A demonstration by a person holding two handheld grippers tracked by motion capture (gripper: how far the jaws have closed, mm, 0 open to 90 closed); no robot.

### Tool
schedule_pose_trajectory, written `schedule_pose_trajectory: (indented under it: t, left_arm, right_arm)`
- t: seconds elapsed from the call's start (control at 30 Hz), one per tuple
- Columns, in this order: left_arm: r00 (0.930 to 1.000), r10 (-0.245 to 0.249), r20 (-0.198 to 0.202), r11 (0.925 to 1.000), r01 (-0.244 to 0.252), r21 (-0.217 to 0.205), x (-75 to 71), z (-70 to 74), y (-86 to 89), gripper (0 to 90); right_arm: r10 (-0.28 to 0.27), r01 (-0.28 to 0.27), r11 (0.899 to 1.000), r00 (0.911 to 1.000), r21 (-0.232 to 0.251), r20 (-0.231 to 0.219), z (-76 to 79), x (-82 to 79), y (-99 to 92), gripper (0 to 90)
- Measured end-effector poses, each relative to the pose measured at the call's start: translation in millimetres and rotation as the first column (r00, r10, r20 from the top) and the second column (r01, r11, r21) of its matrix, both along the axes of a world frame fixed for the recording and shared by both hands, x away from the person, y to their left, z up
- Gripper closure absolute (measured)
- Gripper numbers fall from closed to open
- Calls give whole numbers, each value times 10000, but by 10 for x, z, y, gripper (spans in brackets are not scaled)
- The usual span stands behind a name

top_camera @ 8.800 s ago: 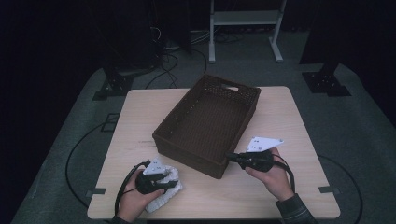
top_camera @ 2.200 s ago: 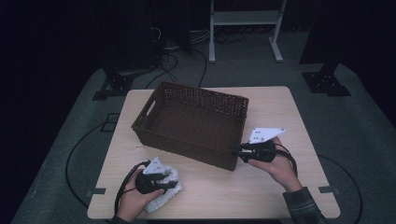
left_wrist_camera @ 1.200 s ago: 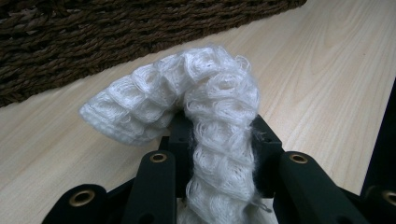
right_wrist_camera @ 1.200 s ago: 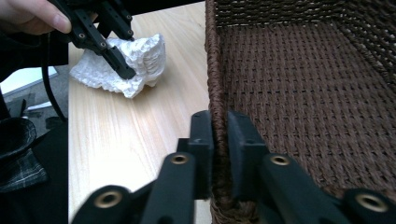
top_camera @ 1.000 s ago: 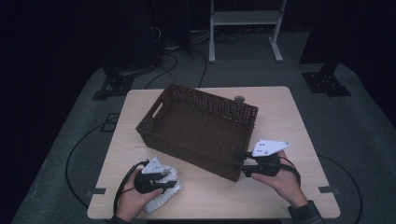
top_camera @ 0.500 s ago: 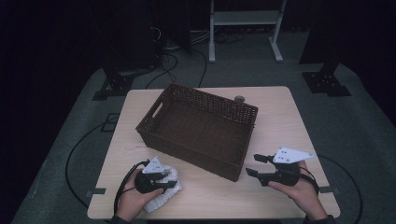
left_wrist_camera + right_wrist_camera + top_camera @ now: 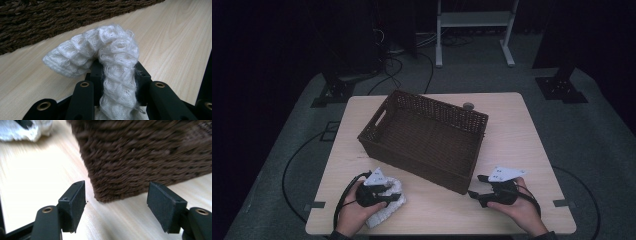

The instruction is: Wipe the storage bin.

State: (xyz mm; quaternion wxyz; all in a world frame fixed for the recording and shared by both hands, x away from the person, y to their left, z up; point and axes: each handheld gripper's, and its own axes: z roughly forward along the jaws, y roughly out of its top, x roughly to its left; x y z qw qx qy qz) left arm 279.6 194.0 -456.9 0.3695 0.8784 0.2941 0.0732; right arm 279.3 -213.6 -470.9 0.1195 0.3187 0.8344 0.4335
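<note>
The left gripper (image 7: 388,196) is clamping down on a white knitted cloth (image 7: 105,57), sitting just in front of the wicker basket (image 7: 427,137) by its near-left side. The right gripper (image 7: 116,205) is hanging loose, its jaws having just been opening with nothing between them, pointing at the basket's near-right corner on the table (image 7: 522,130)

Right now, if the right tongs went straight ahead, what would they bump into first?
Most likely the brown woven basket. The right tongs stand open with nothing between them, and the basket's near corner sits just ahead, centred between the jaws. How big the gap is cannot be judged.
</note>
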Motion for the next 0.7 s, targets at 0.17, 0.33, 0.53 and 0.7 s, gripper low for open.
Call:
schedule_pose_trajectory:
  t: [0.17, 0.33, 0.53, 0.7]
  left_arm:
    - [10000, 24, 12, 10000, -24, 5, -1, 3, 2, 677]
    - [10000, 55, 17, 10000, -55, -4, 0, 3, 7, 677]
    - [9999, 102, 25, 9999, -102, 5, 8, 2, 25, 677]
    - [9998, 175, 53, 9998, -175, 30, 19, 6, 52, 677]
  right_arm:
    - [-153, 139, 9984, 9996, -553, -257, -104, -4, 125, 301]
    - [-438, 396, 9943, 9982, -985, -408, -196, 7, 218, 289]
    - [-876, 851, 9887, 9960, -1238, -150, -249, 36, 297, 279]
    - [-954, 940, 9881, 9954, -1220, -54, -301, 45, 344, 281]
